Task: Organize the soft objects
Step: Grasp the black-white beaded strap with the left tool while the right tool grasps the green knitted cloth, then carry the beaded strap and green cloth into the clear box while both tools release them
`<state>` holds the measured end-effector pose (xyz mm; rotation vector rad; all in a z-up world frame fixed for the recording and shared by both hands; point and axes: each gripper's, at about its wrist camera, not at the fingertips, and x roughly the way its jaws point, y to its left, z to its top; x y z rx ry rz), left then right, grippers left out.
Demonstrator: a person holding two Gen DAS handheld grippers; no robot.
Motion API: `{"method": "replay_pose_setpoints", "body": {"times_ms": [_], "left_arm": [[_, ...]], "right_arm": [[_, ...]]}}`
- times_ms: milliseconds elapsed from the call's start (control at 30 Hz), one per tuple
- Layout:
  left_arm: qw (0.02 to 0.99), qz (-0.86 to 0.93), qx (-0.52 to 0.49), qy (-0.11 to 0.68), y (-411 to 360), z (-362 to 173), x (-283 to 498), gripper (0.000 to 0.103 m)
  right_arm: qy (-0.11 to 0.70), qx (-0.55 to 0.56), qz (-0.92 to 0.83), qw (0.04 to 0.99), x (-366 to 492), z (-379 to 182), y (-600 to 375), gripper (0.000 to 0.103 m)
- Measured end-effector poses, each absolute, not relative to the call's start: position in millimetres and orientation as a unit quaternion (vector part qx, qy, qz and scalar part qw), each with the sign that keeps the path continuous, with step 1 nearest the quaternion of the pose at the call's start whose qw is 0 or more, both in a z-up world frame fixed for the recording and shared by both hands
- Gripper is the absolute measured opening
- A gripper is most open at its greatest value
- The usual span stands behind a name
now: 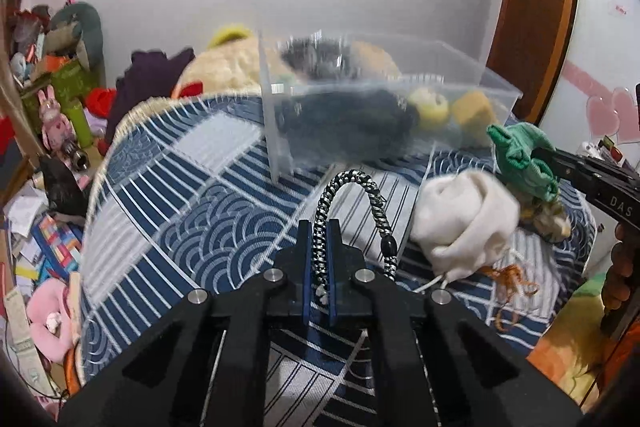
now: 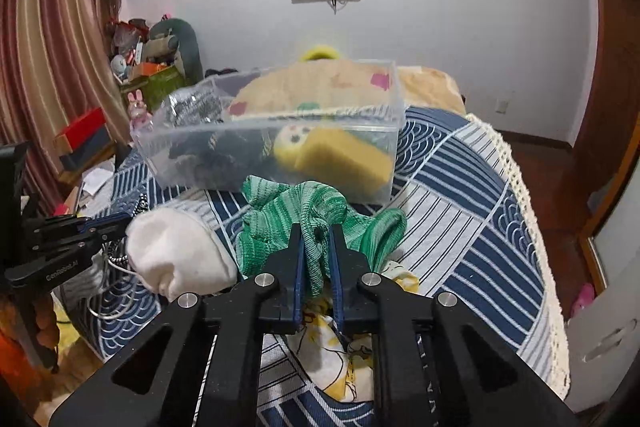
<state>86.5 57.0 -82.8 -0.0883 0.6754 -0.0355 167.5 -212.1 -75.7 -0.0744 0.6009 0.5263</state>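
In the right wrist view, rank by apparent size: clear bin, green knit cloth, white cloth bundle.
Clear bin largest. Green knit cloth and white cloth bundle look alike; the cloth's nearness leaves their order unsure.

2 close wrist views toward shared bin (image 1: 400, 99)

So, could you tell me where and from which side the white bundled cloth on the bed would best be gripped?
Probably from above, on the rounded top fold of the white bundled cloth. It lies loose on the patterned bedspread; the right gripper with its green knit cloth crowds one flank, the left gripper the other.
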Motion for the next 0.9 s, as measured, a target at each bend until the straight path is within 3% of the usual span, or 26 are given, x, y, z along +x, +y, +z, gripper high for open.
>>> {"method": "replay_pose_setpoints", "body": {"times_ms": [367, 900], "left_arm": [[0.964, -0.013, -0.039, 0.263, 55, -33, 73, 0.005], [0.975, -0.021, -0.033, 0.220, 48, 21, 125, 0.005]], "right_arm": [[0.239, -0.020, 0.263, 0.935, 149, -39, -222, 0.010], [0.184, -0.030, 0.253, 0.949, 176, 6, -198, 0.010]]}}
